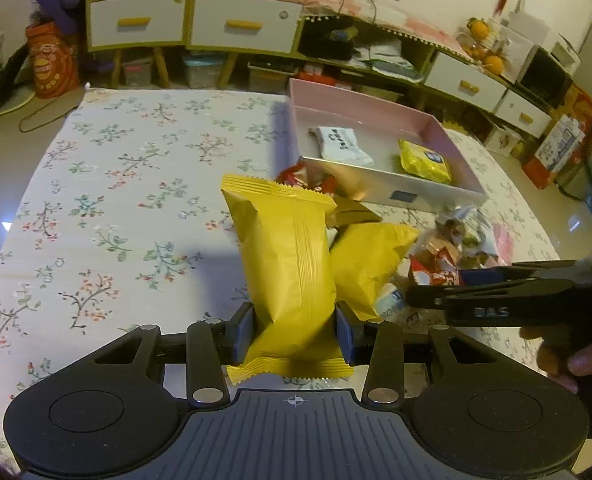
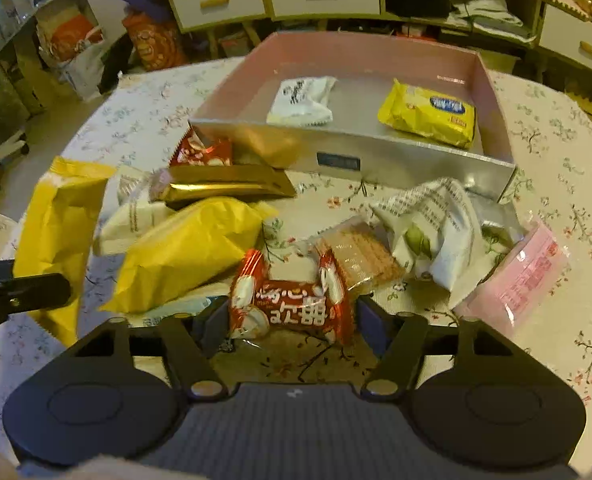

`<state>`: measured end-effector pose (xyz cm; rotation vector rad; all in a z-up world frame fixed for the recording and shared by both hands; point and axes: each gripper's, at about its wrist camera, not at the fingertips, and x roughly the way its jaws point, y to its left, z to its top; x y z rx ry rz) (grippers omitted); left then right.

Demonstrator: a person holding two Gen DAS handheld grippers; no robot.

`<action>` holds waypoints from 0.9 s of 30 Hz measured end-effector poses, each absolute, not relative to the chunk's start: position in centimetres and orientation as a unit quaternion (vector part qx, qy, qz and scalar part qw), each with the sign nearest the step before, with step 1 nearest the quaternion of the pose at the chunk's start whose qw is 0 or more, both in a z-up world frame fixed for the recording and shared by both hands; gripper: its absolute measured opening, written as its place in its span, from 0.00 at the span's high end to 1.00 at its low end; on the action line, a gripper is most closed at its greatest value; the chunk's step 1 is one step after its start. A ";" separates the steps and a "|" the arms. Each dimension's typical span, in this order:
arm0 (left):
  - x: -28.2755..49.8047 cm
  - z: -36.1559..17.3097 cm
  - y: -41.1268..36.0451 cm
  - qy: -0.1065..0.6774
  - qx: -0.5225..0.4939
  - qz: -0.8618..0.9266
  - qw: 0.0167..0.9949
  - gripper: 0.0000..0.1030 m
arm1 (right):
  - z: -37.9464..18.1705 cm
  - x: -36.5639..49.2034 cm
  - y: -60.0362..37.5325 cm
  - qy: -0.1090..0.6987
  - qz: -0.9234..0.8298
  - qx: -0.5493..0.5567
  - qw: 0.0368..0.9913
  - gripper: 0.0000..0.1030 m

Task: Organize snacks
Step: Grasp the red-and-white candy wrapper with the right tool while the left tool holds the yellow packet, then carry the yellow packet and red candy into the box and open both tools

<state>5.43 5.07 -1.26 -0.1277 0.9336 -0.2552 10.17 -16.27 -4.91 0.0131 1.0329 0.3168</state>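
My left gripper [image 1: 294, 332] is shut on a big yellow snack packet [image 1: 286, 264], holding it up off the floral table; the same packet [image 2: 56, 220] shows at the left of the right wrist view. My right gripper [image 2: 290, 320] stands open low over the pile. A red snack packet [image 2: 292, 308] lies between its fingers, and small gaps show beside both pads. In the left wrist view the right gripper [image 1: 412, 294] reaches in from the right, held by a hand. A pink-lined box [image 2: 376, 152] behind holds a white packet [image 2: 302, 100] and a yellow packet [image 2: 428, 114].
Loose snacks lie before the box: a second yellow packet [image 2: 188, 252], a gold bar [image 2: 224, 186], a wafer packet [image 2: 360, 256], a white leaf-print packet [image 2: 428, 232] and a pink packet [image 2: 524, 276]. Bare floral tablecloth [image 1: 116, 200] stretches left. Cabinets [image 1: 236, 24] stand beyond the table.
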 end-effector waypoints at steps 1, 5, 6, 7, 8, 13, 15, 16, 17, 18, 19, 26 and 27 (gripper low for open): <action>5.4 -1.3 5.0 0.449 -0.061 -0.124 0.883 0.62 | -5.0 10.1 -16.3 0.491 0.151 0.007 0.858 0.46; 5.3 -1.4 5.1 0.451 -0.060 -0.124 0.882 0.62 | -4.6 9.7 -16.4 0.482 0.148 -0.006 0.864 0.54; 5.3 -1.4 5.1 0.451 -0.060 -0.123 0.882 0.62 | -4.6 9.6 -16.4 0.481 0.147 -0.008 0.864 0.55; 5.3 -1.4 5.2 0.451 -0.060 -0.123 0.882 0.62 | -4.5 9.5 -16.4 0.481 0.147 -0.010 0.864 0.55; 5.3 -1.4 5.2 0.450 -0.060 -0.123 0.882 0.62 | -4.4 9.5 -16.5 0.481 0.147 -0.009 0.864 0.56; 5.2 -1.2 5.2 0.448 -0.060 -0.123 0.884 0.62 | -3.7 9.2 -16.8 0.480 0.150 -0.001 0.865 0.56; 5.2 -1.1 5.2 0.446 -0.060 -0.125 0.884 0.62 | -3.3 9.2 -16.9 0.477 0.151 0.003 0.866 0.56; 5.3 -1.0 5.1 0.445 -0.060 -0.125 0.885 0.62 | -3.0 9.1 -17.0 0.475 0.152 0.006 0.867 0.56; 5.2 -0.9 5.1 0.444 -0.060 -0.126 0.885 0.62 | -2.8 9.1 -17.1 0.474 0.153 0.009 0.867 0.56; 5.3 -0.8 5.1 0.442 -0.060 -0.127 0.886 0.62 | -2.6 9.0 -17.2 0.473 0.154 0.012 0.867 0.56; 5.3 -0.7 5.1 0.441 -0.060 -0.127 0.886 0.62 | -2.3 9.0 -17.3 0.472 0.154 0.015 0.868 0.56; 5.7 0.1 4.6 0.432 -0.062 -0.132 0.890 0.62 | -0.2 8.9 -18.2 0.449 0.163 0.041 0.877 0.56; 5.8 0.3 4.4 0.430 -0.062 -0.134 0.891 0.62 | 0.1 9.0 -18.3 0.447 0.164 0.044 0.878 0.56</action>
